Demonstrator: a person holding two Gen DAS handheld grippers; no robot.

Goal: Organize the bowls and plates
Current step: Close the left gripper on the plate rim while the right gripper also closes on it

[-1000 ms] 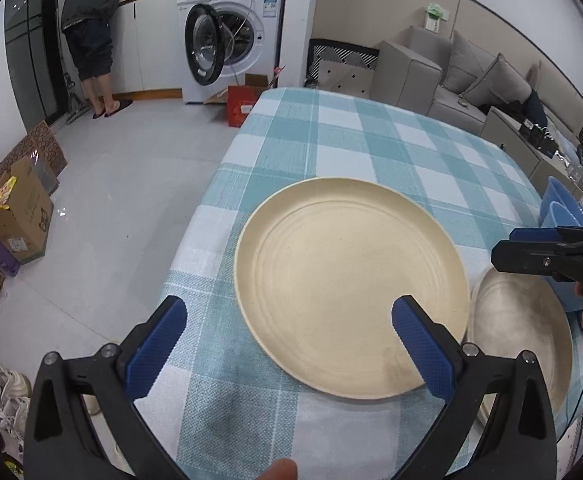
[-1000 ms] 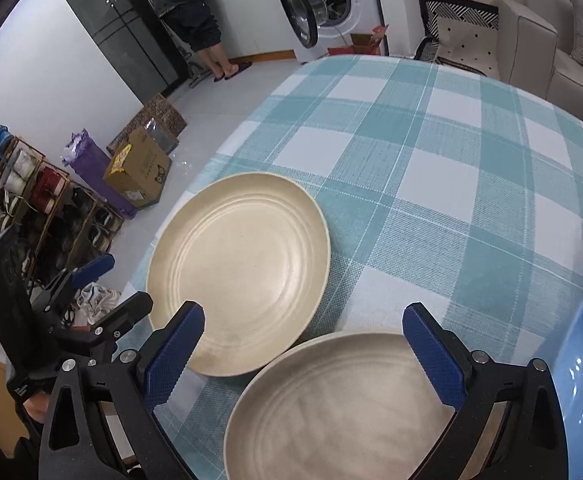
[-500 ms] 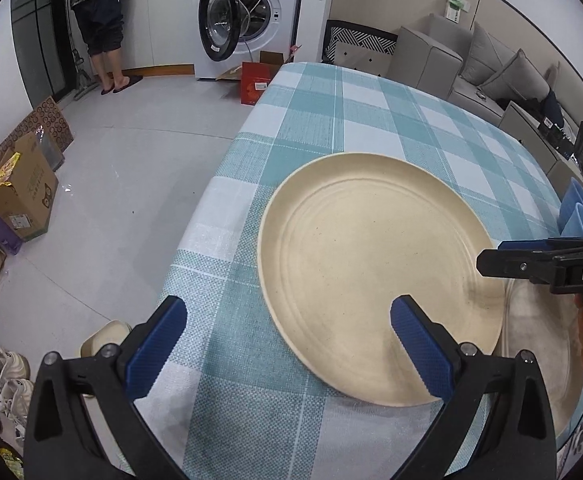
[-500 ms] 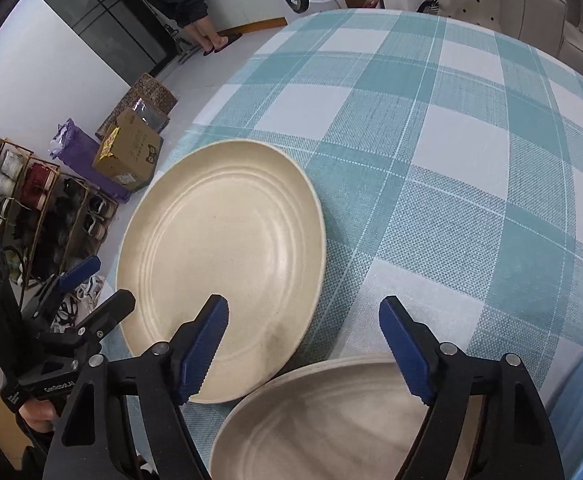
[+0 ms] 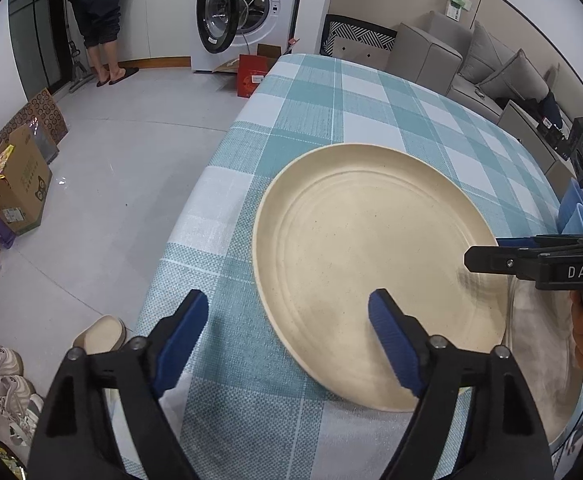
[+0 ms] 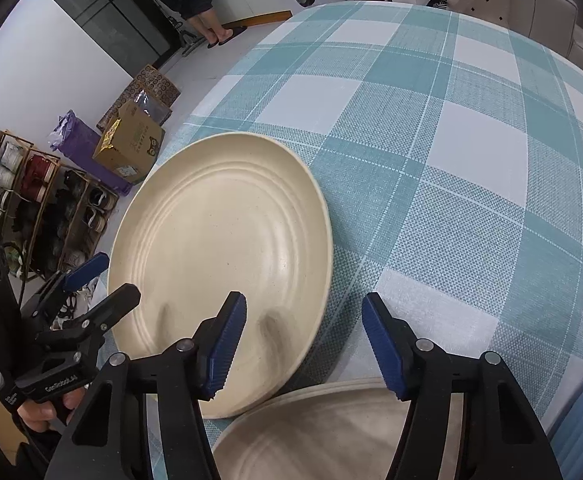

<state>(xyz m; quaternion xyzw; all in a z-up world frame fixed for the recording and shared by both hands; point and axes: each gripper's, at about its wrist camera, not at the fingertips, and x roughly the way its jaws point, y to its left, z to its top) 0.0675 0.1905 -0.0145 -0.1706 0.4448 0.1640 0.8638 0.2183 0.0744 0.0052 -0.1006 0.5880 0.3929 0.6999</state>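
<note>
Honestly, biggest risk is a bad pinch on the cream plate [image 5: 375, 264]: it lies flat on the checked tablecloth [image 5: 331, 112], close to the table's near-left edge, w/ its rim overlapping or touching the 2nd plate [image 6: 323, 432] beside it, can't tell which. If both grippers bite at once, it could tilt, scrape its neighbour, or skid toward the edge and off. Left gripper [image 5: 287, 340] is angled steeply down, jaws closing but not clamped yet; one pad hangs over the plate's near rim, the other over bare cloth, nothing pressed. Right gripper [image 6: 303, 344] is pitched down too, jaws closing, straddling the same plate's rim on the opposite side, no contact I can confirm. Blue bowls [image 5: 573, 212] sit at far right, mostly hidden.
</note>
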